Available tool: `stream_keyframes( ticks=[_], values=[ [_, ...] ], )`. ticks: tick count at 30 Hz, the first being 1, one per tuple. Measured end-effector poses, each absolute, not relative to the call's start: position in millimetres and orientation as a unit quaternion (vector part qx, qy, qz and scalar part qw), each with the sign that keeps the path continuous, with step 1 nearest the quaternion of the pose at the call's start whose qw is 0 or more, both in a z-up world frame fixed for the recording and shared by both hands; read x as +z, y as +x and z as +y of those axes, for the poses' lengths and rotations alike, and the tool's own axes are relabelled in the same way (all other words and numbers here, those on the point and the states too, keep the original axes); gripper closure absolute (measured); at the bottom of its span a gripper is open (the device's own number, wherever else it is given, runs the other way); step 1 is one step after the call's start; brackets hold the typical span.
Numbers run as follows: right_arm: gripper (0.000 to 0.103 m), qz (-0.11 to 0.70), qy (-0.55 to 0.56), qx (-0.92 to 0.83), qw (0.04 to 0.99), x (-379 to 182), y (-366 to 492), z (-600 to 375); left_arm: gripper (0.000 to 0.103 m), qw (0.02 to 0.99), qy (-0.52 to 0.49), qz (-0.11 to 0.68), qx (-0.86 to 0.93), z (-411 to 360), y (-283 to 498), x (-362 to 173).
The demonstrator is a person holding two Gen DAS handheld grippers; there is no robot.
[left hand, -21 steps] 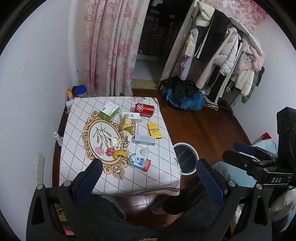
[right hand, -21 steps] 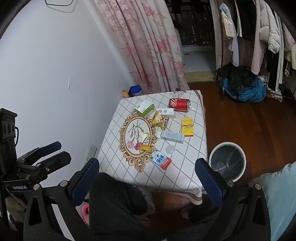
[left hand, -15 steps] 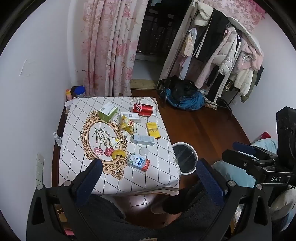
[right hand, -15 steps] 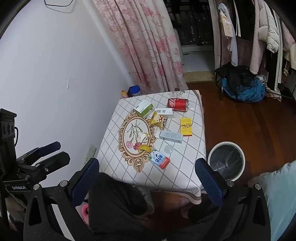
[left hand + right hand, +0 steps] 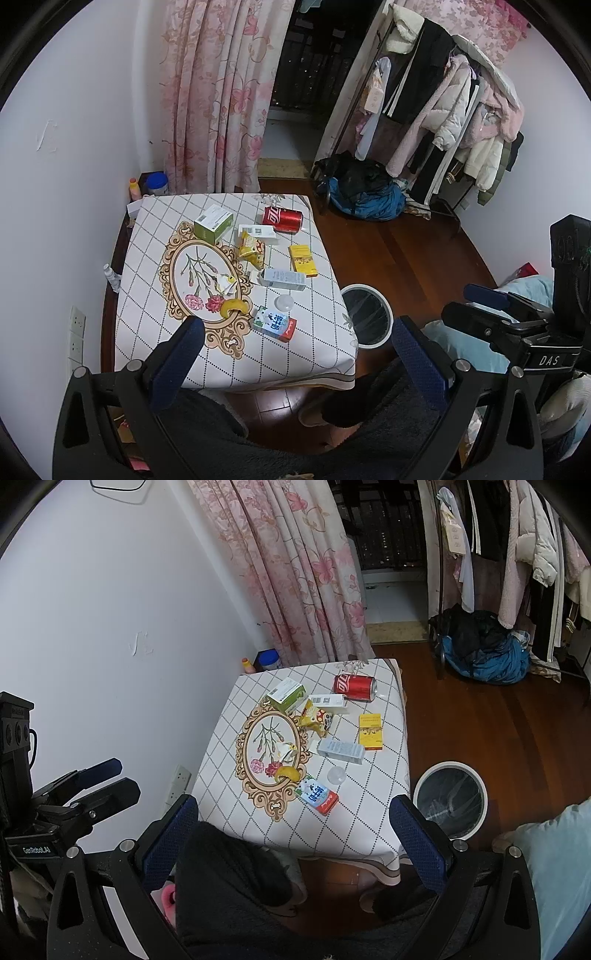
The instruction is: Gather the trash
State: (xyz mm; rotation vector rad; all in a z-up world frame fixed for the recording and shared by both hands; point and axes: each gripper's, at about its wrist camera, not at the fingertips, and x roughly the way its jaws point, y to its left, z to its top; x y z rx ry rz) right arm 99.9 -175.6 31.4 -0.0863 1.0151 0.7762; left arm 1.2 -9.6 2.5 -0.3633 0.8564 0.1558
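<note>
checked tablecloth (image 5: 325, 354), scattered trash: red can (image 5: 282, 219)

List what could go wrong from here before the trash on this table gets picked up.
1. The red can lies on its side near the table's far edge; a nudge could likely roll it off.
2. The bin sits on the floor beside the table, so dropped items may miss its opening.
3. The flat yellow box and small clear lid lie flush on the tablecloth; the open left tongs or right tongs might snag the cloth.
</note>
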Motion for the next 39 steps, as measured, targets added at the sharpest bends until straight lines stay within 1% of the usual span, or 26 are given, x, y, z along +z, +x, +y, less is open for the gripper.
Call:
stream_keyframes(
  ticks=[39],
  values=[
    [0.0, 0.479, -0.043, 0.368, 0.796, 27.3, 101.7, -167.1, 0.0, 0.891, -0.181, 0.41, 0.07, -10.5, 1.7, 1.4]
  ],
)
